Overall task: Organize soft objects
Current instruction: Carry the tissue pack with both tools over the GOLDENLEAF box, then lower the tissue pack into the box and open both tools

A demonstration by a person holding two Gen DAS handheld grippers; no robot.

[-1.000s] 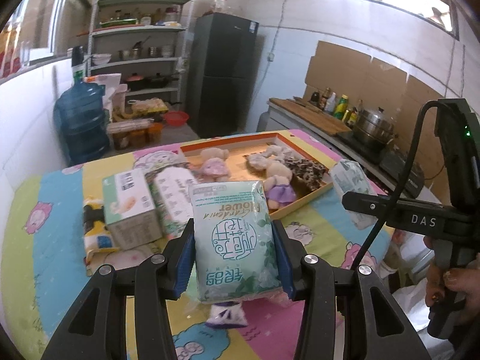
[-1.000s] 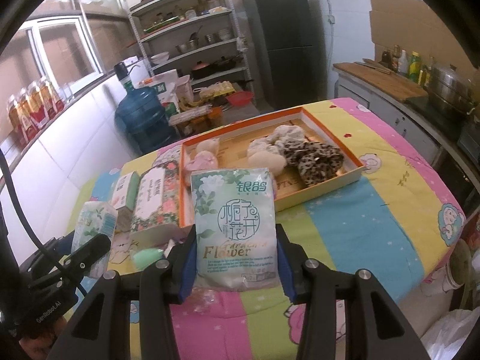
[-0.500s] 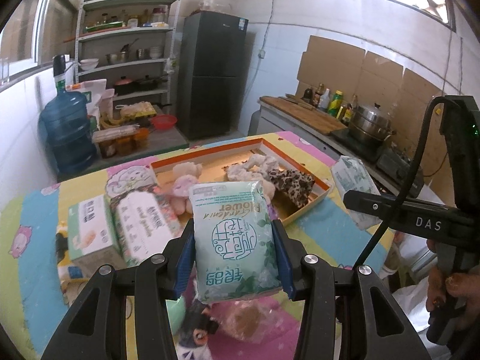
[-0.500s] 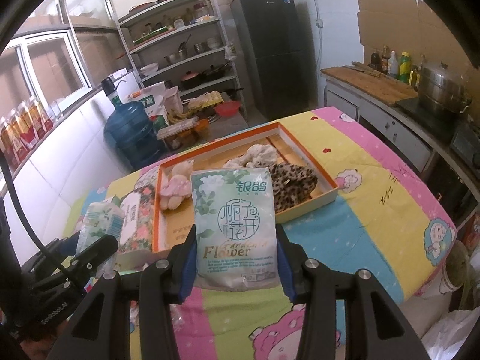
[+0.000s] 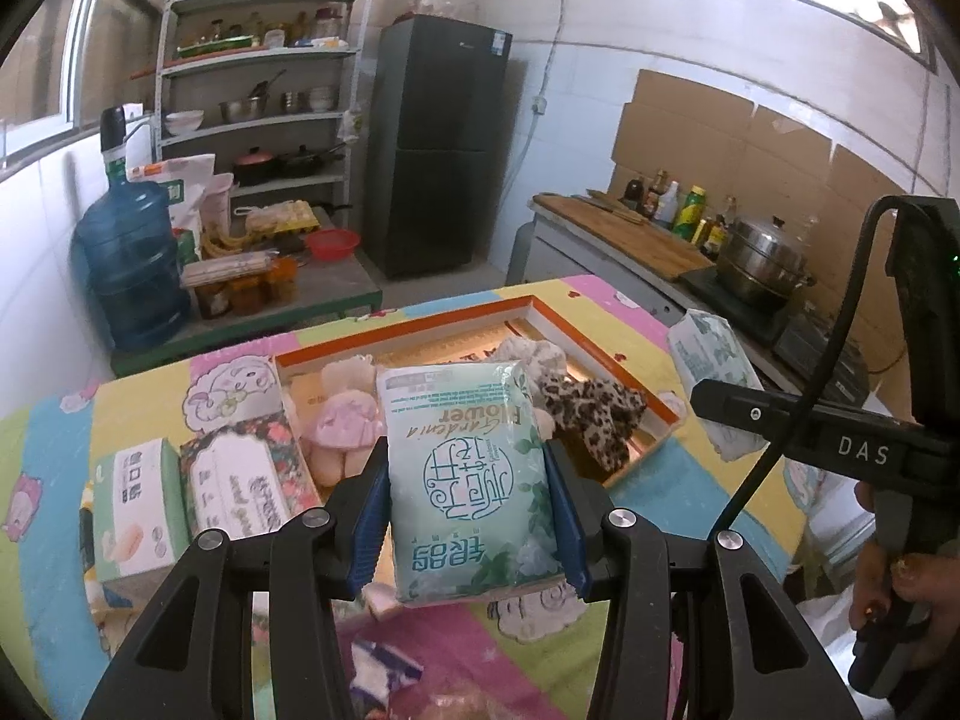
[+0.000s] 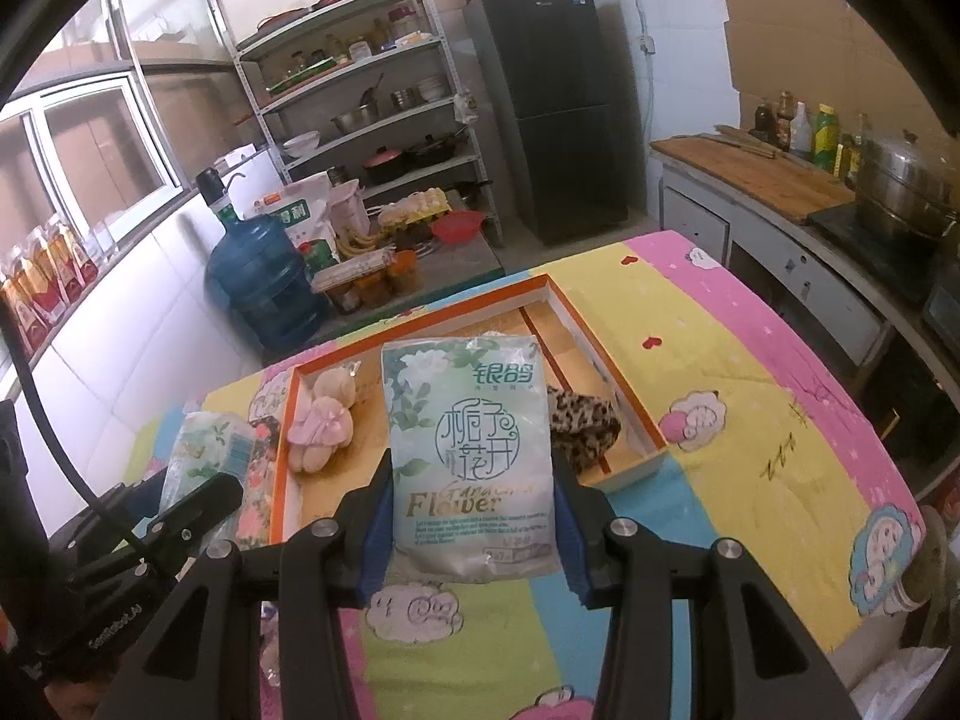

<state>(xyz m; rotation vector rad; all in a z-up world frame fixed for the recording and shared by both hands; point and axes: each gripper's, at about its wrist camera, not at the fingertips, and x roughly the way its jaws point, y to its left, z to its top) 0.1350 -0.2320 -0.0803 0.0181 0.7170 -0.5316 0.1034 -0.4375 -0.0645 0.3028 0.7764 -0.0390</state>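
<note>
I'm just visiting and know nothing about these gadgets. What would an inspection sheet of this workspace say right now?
Surface: table under a colourful cartoon cloth.
Job's things: orange-rimmed tray holding a pink plush toy and a leopard-print cloth; boxed tissue packs beside the tray.
Clutter: crumpled wrappers at the near edge.
Grippers: left gripper clamps a tissue pack; right gripper clamps another tissue pack.
Cables: black cable on the right gripper.
Surroundings: fridge, shelves, water jug, steamer pot.
</note>
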